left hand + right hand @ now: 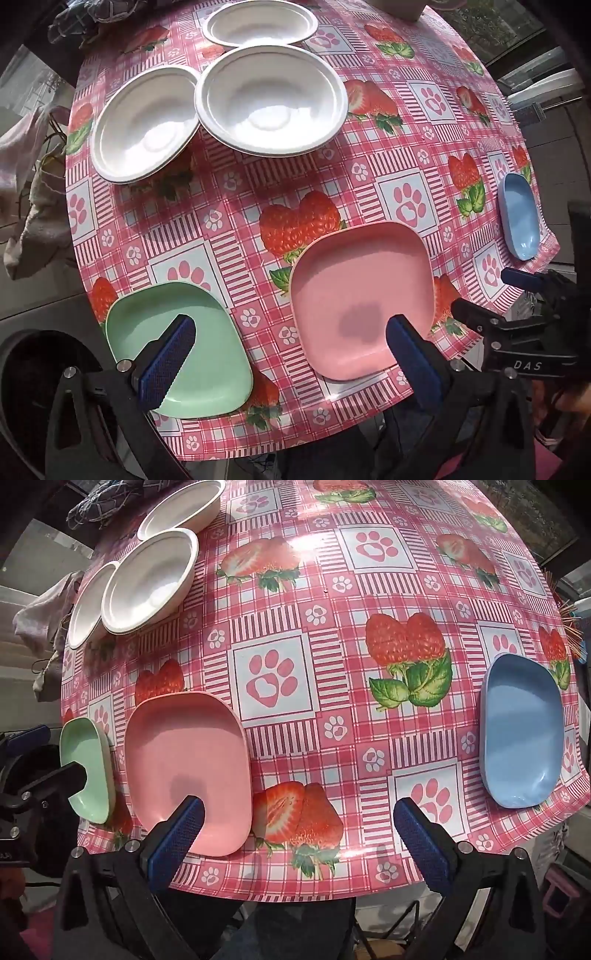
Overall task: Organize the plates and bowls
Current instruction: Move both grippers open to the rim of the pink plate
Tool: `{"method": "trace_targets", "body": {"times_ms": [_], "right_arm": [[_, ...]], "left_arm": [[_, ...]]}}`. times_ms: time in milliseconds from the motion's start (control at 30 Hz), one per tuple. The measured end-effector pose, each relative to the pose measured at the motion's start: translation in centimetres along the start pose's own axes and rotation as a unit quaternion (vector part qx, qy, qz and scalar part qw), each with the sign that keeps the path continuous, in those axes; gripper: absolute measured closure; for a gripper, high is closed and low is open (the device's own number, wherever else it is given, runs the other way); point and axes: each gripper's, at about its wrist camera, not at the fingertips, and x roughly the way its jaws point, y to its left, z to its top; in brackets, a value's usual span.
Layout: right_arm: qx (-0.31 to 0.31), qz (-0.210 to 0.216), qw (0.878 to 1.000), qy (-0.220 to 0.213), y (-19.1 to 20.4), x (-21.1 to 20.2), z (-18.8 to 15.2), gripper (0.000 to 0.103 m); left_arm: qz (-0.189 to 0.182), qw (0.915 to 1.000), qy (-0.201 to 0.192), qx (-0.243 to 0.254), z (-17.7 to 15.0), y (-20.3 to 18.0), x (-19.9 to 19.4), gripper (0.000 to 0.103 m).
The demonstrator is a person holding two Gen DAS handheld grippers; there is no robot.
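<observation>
white bowls [271, 99]: three, far left of desk [229, 184], rims overlapping, not nested
plates: green [184, 350], pink [364, 299], blue [522, 731], near edge, apart
left claw [291, 358]: wide open, empty
right claw [299, 838]: wide open, empty
progress: nothing stacked yet

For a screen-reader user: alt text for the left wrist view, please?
Open left gripper hovers empty over a strawberry-print tablecloth, above a green plate and pink plate. Three white bowls sit farther back; a blue plate lies right.
</observation>
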Motion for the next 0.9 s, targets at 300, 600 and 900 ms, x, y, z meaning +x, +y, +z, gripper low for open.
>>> {"method": "trace_targets", "body": {"times_ms": [300,600,900], "right_arm": [[0.001,-0.018,0.999,0.042,0.9,1.9,-1.0,0.000],[-0.004,-0.022,0.998,0.057,2.1,2.5,-1.2,0.000],[-0.005,-0.025,0.997,0.068,1.2,2.9,-0.6,0.000]], "left_arm": [[0.004,0.9999,0.006,0.008,-0.7,-0.4,1.3,0.000],[0.011,0.9998,0.011,0.011,-0.6,-1.0,1.9,0.000],[0.020,0.9997,0.011,0.013,-0.6,-1.9,3.5,0.000]]}}
